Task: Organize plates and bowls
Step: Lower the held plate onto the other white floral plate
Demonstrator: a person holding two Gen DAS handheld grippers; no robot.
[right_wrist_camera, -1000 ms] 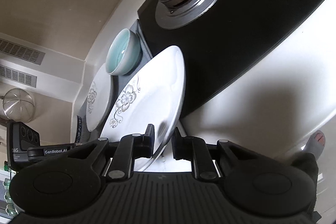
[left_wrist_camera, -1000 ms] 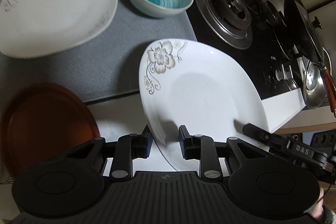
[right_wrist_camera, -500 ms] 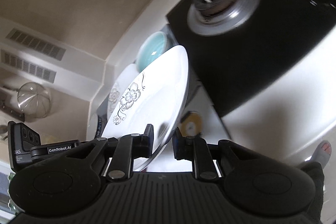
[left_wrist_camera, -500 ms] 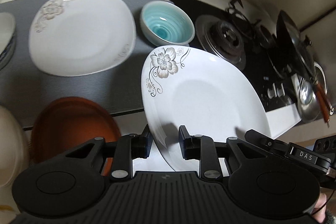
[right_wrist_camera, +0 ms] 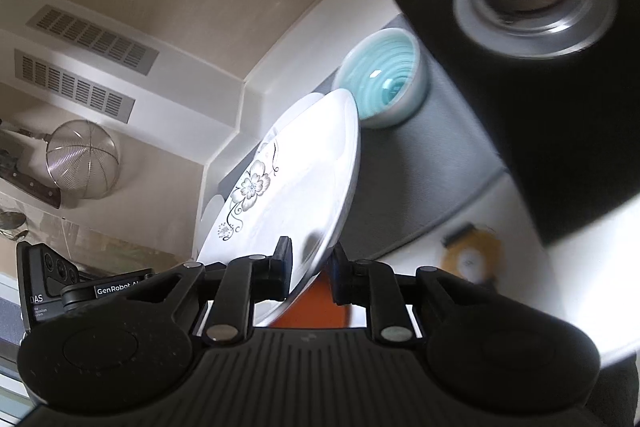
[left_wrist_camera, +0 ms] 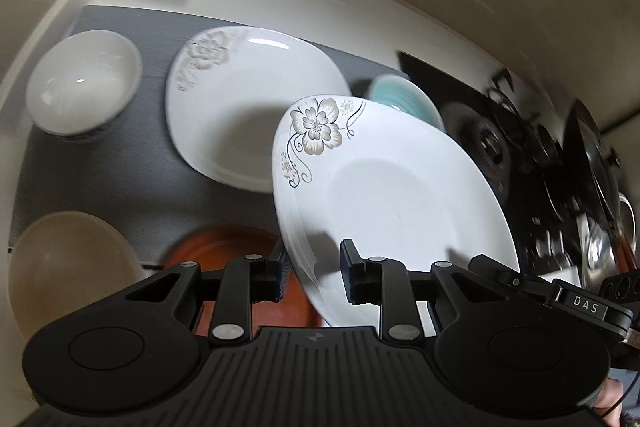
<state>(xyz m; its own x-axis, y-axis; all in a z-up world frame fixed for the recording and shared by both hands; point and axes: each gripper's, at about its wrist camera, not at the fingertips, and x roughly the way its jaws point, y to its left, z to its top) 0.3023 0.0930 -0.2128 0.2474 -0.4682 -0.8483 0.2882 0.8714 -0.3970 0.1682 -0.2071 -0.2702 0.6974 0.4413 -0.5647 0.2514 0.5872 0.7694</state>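
Both grippers clamp the same flowered plate (left_wrist_camera: 392, 195), held in the air above the counter and tilted steeply on edge. In the left wrist view the left gripper (left_wrist_camera: 314, 273) pinches the plate's near rim between its fingers, and the plate's white face is turned toward the camera, its long axis running from the fingers up and away, with the flower print at the far upper-left corner. Only this view shows what lies below — a second flowered plate (left_wrist_camera: 248, 107) flat on the grey mat (left_wrist_camera: 132, 179), a white bowl (left_wrist_camera: 82, 91) to its left, a beige bowl (left_wrist_camera: 68, 267) nearer, and an orange-brown plate (left_wrist_camera: 228, 247) under the fingers. The right wrist view sees the held plate nearly edge-on, a narrow ellipse leaning up and right from the right gripper (right_wrist_camera: 310, 269), which is closed on the rim. It also shows the teal bowl (right_wrist_camera: 380, 83) whole, just beyond the plate's far tip, beside the stove burner (right_wrist_camera: 532, 3) — and a wire strainer (right_wrist_camera: 82, 163) hanging on the wall.
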